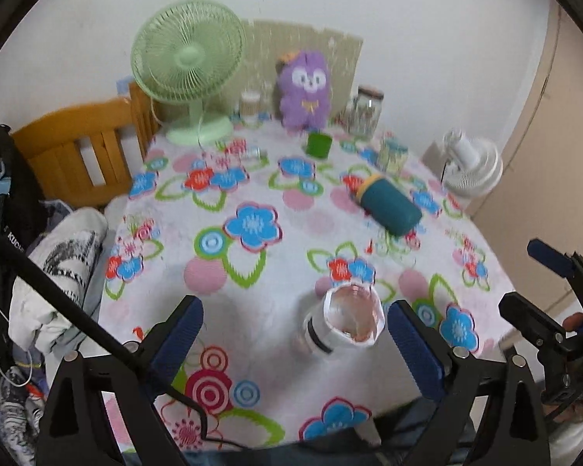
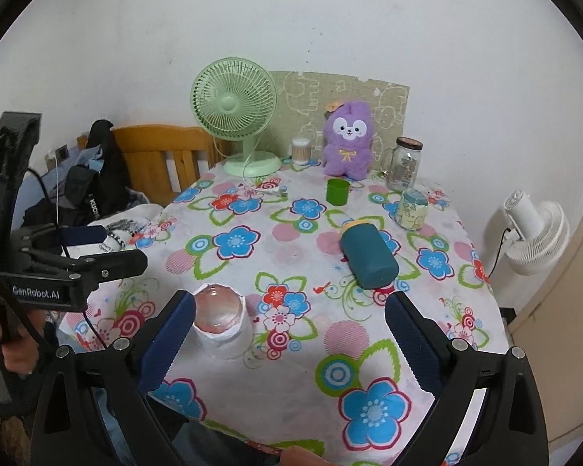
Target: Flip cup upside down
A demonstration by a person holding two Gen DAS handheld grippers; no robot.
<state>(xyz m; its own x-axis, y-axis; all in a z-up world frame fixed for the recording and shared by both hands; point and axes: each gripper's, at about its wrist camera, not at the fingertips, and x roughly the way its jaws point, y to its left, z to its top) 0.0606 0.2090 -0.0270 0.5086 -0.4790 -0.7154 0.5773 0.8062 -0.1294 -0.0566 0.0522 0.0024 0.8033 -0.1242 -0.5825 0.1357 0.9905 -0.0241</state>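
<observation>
Standing upright near the front edge of the floral-clothed surface (image 2: 291, 256), the cup (image 2: 221, 320) is a clear glass wrapped in a white paper sleeve, mouth up. In the right wrist view it sits at about 9 o'clock, just beside the left blue pad of the right tongs (image 2: 289, 343), whose jaws are spread wide and hold nothing. In the left wrist view the cup (image 1: 348, 322) is at roughly 3 o'clock, close to the right pad of the left tongs (image 1: 295, 343), also wide apart and empty (whether the pad touches the sleeve cannot be told).

Farther back, at 1 o'clock from the cup in the right wrist view, a teal bottle (image 2: 367, 258) lies on its side. Beyond it stand a small green cup (image 2: 338, 191), a purple plush toy (image 2: 348, 139) and a green desk fan (image 2: 235, 116) near the wall at 12 o'clock.
</observation>
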